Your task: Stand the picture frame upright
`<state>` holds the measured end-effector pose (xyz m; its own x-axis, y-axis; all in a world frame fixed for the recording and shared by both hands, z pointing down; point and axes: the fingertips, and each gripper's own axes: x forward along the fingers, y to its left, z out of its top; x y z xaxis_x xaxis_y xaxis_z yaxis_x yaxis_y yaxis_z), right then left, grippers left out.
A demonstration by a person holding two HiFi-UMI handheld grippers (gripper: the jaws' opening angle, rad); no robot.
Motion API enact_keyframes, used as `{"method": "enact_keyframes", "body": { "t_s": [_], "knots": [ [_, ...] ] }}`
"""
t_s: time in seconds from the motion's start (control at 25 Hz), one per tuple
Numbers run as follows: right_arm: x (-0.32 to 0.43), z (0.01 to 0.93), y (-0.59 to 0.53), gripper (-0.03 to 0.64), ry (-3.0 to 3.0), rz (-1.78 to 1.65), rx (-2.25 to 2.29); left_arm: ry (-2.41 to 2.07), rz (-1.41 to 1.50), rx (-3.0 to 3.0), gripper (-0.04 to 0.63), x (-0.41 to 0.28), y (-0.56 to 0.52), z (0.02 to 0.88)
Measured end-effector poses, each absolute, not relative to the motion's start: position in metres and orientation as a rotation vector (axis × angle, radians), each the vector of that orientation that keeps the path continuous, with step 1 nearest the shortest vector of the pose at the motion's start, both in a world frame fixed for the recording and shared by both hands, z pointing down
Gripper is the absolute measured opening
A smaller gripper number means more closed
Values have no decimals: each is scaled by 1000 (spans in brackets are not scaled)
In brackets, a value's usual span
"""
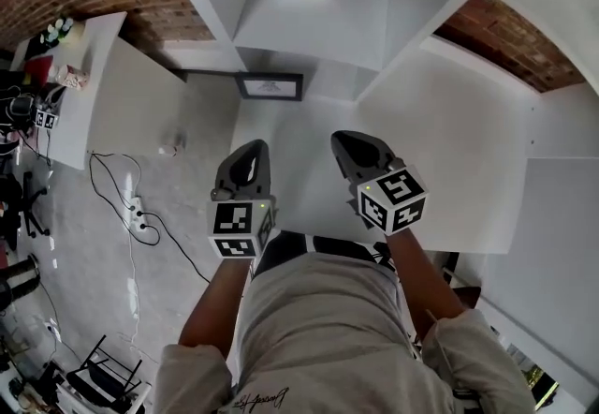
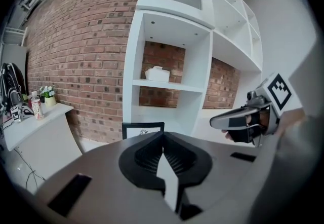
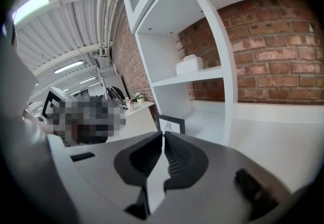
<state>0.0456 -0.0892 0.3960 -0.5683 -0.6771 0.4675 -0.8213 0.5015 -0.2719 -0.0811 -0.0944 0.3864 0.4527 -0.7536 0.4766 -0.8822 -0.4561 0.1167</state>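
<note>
One picture frame [image 1: 270,85], apparently upright; left gripper [image 1: 253,146], right gripper [image 1: 349,138] closed.

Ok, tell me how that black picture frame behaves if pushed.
The picture frame stands upright and looks thin, so a push near its top would probably tip it. Its straight black border suggests it is rigid, likely light.

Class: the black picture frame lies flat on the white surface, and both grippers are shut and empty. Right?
No: the picture frame stands upright, not flat, as the left gripper view shows. The left gripper and right gripper are shut, empty.
</note>
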Motion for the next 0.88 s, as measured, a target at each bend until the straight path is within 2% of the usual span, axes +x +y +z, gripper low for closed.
{"method": "enact_keyframes", "body": {
  "t_s": [0.88],
  "knots": [
    [70,353,-48,31,-2482,680,1250,-1353,543,2407,17,-55,-49,350]
  ]
}}
